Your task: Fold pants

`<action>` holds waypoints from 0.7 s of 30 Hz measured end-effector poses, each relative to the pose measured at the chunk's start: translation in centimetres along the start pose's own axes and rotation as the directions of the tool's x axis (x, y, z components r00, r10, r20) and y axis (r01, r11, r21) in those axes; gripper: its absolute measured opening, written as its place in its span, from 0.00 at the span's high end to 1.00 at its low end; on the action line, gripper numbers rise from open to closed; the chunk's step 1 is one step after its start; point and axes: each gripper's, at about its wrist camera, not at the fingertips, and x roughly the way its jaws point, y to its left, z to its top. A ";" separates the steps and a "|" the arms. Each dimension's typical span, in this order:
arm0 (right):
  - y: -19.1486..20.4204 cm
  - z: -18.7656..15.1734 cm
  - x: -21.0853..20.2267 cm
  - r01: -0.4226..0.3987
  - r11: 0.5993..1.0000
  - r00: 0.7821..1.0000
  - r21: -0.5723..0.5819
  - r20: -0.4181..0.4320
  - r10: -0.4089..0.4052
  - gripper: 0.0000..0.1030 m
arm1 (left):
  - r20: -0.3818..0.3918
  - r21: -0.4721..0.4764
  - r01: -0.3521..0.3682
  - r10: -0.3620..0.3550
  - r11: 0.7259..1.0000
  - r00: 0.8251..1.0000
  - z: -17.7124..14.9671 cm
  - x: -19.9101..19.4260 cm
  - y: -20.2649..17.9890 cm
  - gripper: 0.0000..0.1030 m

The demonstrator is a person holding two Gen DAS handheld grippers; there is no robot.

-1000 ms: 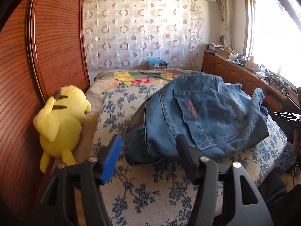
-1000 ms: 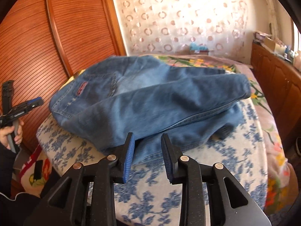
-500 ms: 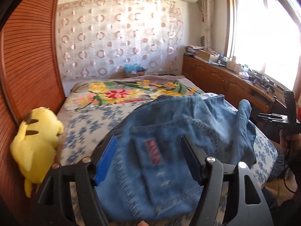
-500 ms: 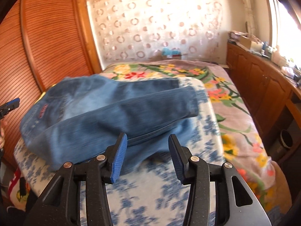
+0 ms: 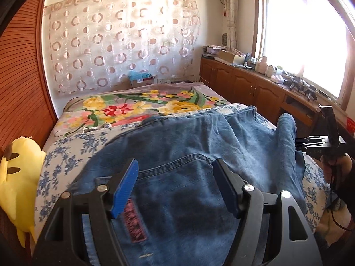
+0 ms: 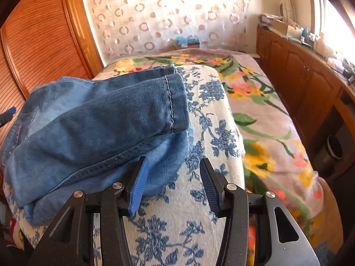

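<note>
Folded blue jeans (image 5: 199,146) lie across the near end of the bed. Their back pocket and red label (image 5: 134,219) sit right under my left gripper (image 5: 175,166), which hovers open over the waist end with only denim below it. In the right wrist view the stacked leg cuffs (image 6: 175,102) point toward the bed's middle. My right gripper (image 6: 174,164) stands open at the jeans' near edge beside the cuffs, its left finger just at the cloth, with nothing pinched. A hand holds that right gripper (image 5: 298,141) at the far right of the left wrist view.
A yellow plush toy (image 5: 20,173) leans by the wooden wardrobe (image 6: 44,40) on the left. The jeans rest on a blue-flowered cover (image 6: 213,115) over a floral blanket (image 5: 133,108). Wooden cabinets (image 5: 244,84) with clutter run under the window, and a dark bin (image 6: 335,148) stands on the floor.
My left gripper has come in over the jeans' waist and pocket. My right gripper slid along the jeans' edge toward the cuffs and its jaws widened.
</note>
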 end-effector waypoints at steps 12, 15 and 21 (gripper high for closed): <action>1.0 0.9 -1.1 -0.031 0.999 1.000 -0.034 -0.003 0.031 0.97 | -0.022 0.002 0.011 -0.011 1.000 1.000 -0.9 1.8 -0.3 0.33; 0.6 2.5 -5.4 0.009 0.999 0.996 -0.048 0.085 -0.005 0.97 | -0.005 -0.007 0.022 -0.022 1.000 1.000 -0.5 1.1 -0.1 0.33; -0.2 3.0 -11.9 0.118 0.991 0.985 -0.064 0.137 -0.108 0.97 | 0.017 -0.009 0.037 -0.037 0.999 0.999 -0.3 -0.2 -0.1 0.33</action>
